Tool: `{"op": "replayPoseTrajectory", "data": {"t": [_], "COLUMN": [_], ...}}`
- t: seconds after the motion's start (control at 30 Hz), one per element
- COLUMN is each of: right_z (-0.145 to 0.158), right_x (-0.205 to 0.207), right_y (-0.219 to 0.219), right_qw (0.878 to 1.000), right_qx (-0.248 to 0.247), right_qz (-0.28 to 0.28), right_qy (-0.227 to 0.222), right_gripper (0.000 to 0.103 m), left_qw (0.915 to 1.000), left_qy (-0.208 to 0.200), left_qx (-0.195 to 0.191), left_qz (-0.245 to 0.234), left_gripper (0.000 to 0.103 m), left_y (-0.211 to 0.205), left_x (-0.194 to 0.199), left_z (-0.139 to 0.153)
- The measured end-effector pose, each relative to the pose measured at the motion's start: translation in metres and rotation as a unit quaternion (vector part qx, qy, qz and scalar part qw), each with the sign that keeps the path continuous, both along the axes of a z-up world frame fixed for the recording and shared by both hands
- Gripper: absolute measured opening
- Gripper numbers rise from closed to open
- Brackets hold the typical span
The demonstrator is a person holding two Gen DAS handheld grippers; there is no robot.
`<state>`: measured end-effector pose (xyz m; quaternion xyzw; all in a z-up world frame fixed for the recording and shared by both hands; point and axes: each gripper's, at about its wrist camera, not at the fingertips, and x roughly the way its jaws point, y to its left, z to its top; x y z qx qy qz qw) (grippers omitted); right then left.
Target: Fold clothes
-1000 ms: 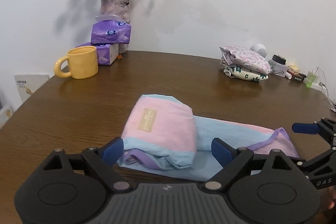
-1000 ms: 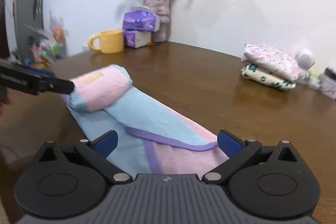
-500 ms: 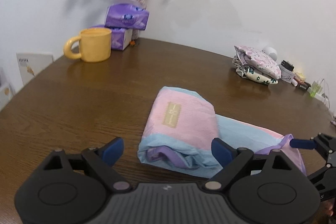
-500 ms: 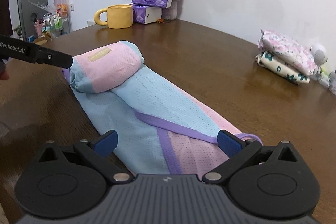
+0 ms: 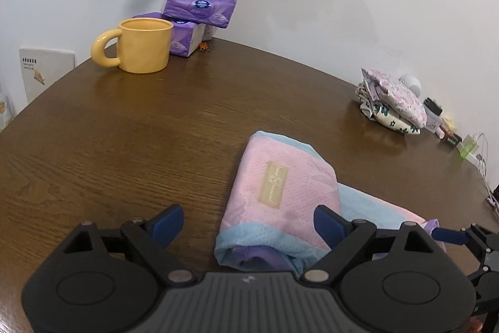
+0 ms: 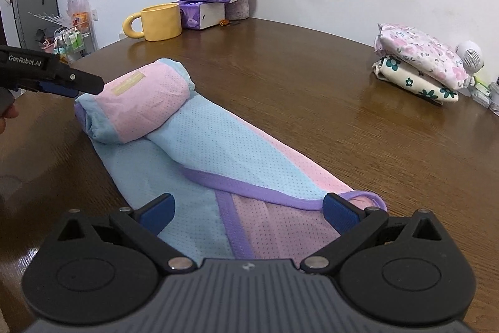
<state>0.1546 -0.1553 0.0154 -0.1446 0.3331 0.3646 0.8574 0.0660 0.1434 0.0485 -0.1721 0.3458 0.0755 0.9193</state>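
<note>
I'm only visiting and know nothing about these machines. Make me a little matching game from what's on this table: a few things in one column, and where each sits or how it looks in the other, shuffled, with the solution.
Things
1. yellow mug
2. pink and blue garment
3. floral folded clothes
4. purple tissue packs

Descriptions
A. stacked in two against the vase
B. one end rolled up, the rest lying flat
C. standing upright, handle pointing away from the tissue packs
D. piled at the table's far right edge

Pairs: 1-C, 2-B, 3-D, 4-A
</note>
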Motion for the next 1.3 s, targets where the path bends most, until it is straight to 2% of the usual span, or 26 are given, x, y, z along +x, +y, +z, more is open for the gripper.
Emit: {"op": "replayPoseTrajectory", "data": {"t": [0.47, 0.83, 1.0, 1.3], "right_z": [-0.004, -0.008, -0.008, -0.009], "right_x": [0.018, 0.019, 0.018, 0.015], "right_y": [0.005, 0.006, 0.007, 0.005], "right_qw": [1.0, 1.0, 1.0, 1.0], "right_qx": [-0.013, -0.016, -0.017, -0.012], "right_qz": [0.017, 0.018, 0.016, 0.009], "right_qy": [0.013, 0.019, 0.017, 0.013], "right_gripper": [0.103, 0.103, 0.103, 0.102], "left_qw": [0.9991, 0.9982, 0.9967, 0.9963], "left_qy": [0.022, 0.029, 0.043, 0.045], "left_qx": [-0.018, -0.009, -0.023, -0.007], "left_qz": [-0.03, -0.053, -0.066, -0.072], "left_gripper": [0.089, 0.089, 0.089, 0.088], "left_y": [0.005, 0.003, 0.008, 0.011], "left_x": [0.019, 0.024, 0.029, 0.03], "left_z": [-0.008, -0.009, -0.017, -0.019]}}
